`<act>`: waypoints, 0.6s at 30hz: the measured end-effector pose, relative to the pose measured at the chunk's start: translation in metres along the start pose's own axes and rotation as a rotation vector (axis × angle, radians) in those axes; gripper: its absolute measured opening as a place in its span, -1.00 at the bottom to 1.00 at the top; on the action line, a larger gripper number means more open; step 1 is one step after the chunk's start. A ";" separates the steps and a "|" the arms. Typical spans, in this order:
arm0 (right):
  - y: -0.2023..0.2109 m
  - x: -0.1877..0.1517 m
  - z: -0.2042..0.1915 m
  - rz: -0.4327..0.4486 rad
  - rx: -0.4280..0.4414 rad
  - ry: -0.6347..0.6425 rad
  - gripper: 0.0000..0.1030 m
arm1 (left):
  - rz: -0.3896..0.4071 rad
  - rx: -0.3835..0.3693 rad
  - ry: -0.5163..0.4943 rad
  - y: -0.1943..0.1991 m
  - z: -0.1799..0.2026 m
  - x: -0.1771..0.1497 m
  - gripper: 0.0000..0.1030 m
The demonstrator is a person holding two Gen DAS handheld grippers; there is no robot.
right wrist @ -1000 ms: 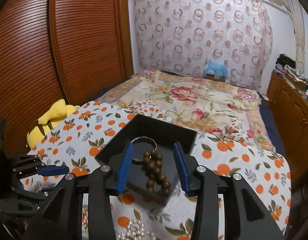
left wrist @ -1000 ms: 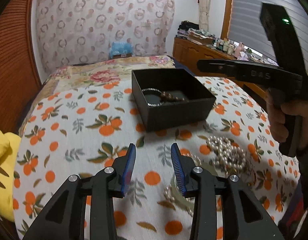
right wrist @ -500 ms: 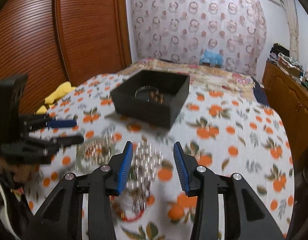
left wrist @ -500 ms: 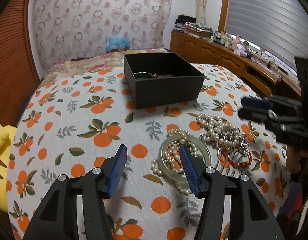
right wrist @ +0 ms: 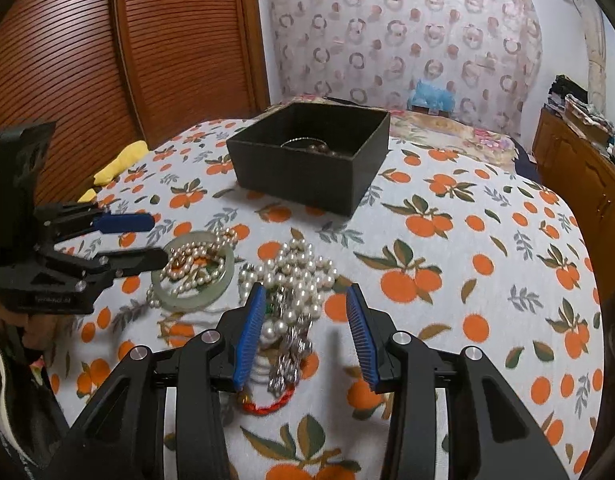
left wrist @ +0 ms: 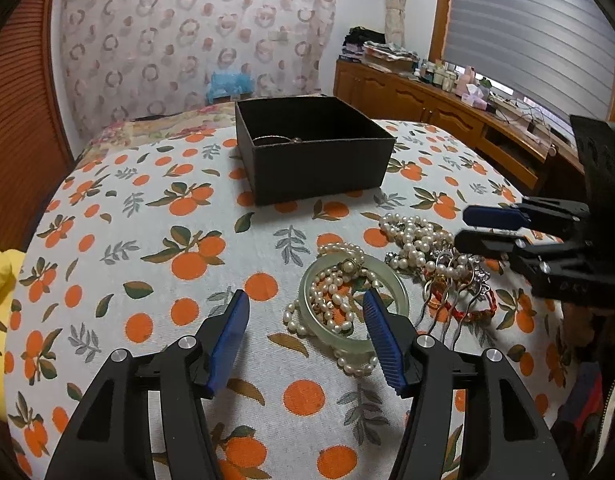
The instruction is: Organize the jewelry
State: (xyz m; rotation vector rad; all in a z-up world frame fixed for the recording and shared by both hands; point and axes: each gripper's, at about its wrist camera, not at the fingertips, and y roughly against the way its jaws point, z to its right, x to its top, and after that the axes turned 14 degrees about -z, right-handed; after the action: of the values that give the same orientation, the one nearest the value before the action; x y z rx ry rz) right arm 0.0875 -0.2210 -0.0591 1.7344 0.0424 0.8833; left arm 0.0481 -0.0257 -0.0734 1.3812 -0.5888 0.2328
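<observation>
Jewelry lies heaped on the cloth [left wrist: 155, 216], at 5 o'clock of the box [left wrist: 313, 152]. Left gripper [left wrist: 305, 336], jaws just widened, empty, frames the bangle [left wrist: 353, 302] to straddle it.

Right view: right gripper [right wrist: 305, 332], jaws narrowing yet apart, hangs over the pearls [right wrist: 297, 276], with the box at 12 o'clock, ready to receive.

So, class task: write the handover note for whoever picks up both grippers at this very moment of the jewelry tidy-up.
Left gripper: open, empty, jaws just opened wider, poised near the pale green bangle with a pearl strand draped through it.
Right gripper: open, empty, jaws just narrowed a little, over the pearl necklace pile.
Black box: on the orange-print cloth beyond the pile.
Done: a thin bangle and a brown bead bracelet are in the box.
Left: green bangle, pearls, red cord bracelet and the silver pieces beside them.
</observation>
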 end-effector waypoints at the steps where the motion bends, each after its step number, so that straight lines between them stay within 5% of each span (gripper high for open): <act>1: -0.002 0.004 0.002 -0.005 0.010 -0.008 -0.27 | -0.001 0.001 0.000 -0.001 0.000 -0.001 0.10; 18: -0.038 0.034 0.020 -0.144 -0.046 0.026 -0.43 | 0.011 -0.006 0.014 0.001 -0.005 -0.005 0.10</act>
State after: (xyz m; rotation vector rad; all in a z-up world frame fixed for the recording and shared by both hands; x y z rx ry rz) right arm 0.1387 -0.2082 -0.0746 1.6548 0.1615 0.7948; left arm 0.0449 -0.0194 -0.0752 1.3694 -0.5852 0.2492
